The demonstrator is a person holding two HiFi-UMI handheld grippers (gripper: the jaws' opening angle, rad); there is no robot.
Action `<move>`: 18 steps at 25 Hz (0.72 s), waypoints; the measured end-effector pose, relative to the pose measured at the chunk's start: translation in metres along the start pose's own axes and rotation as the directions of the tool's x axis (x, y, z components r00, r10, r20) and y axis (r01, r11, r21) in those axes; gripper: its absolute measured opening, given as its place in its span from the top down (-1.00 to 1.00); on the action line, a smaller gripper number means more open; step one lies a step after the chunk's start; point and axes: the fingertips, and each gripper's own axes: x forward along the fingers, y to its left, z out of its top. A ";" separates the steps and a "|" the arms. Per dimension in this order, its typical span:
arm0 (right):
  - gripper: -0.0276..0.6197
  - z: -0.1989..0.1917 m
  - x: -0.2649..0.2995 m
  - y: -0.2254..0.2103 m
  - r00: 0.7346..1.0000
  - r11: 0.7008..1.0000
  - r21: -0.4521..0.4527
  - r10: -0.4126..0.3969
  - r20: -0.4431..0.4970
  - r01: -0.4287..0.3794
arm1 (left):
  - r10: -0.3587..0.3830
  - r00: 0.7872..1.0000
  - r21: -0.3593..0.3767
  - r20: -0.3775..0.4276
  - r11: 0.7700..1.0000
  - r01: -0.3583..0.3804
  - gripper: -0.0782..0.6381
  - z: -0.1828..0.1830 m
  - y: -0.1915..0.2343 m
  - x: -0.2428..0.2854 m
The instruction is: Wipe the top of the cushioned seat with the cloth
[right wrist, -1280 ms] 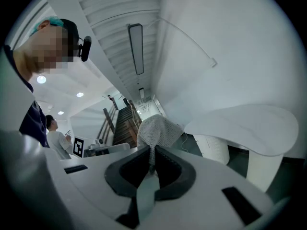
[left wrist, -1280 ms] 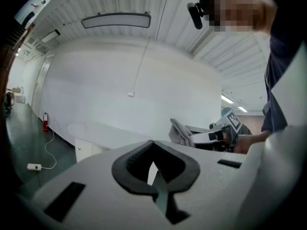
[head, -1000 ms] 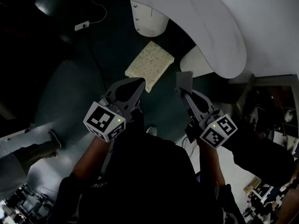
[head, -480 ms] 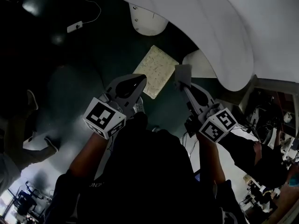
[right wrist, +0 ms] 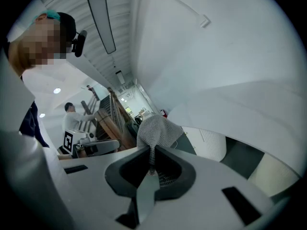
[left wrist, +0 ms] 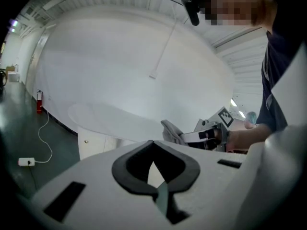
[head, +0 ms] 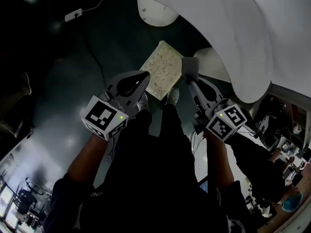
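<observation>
Now the seat, a pale speckled square cushion seen against the dark floor, lies between the two gripper tips in the head view. A second ago it lay ahead of the left gripper, with a strip of floor between it and the cloth. That strip has gone: the grey cloth now meets the seat's right corner in the picture, though from above it cannot be told whether the two touch. The white round base beyond the seat has slid up to the top edge of the view.

The right gripper points forward at the seat's right side. Its jaws are pinched together on a fold of the cloth, which bunches up above the tips in the right gripper view. The left gripper points at the seat's left side, about level with the other. Its jaws are closed tip to tip with nothing between them, and a sliver of pale surface shows through the opening behind the tips.

Both bare forearms reach out from the lower part of the head view, and the marker cubes face up. The person's own shoe shows just on the near side of the seat. The big white curved panel overhangs the seat's far right.
</observation>
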 end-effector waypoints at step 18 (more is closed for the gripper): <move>0.79 -0.162 0.209 -0.228 0.937 0.990 -0.126 0.009 -0.349 -0.056 | 0.228 0.959 -0.221 -0.165 0.940 -0.262 0.76 -0.171 0.113 0.113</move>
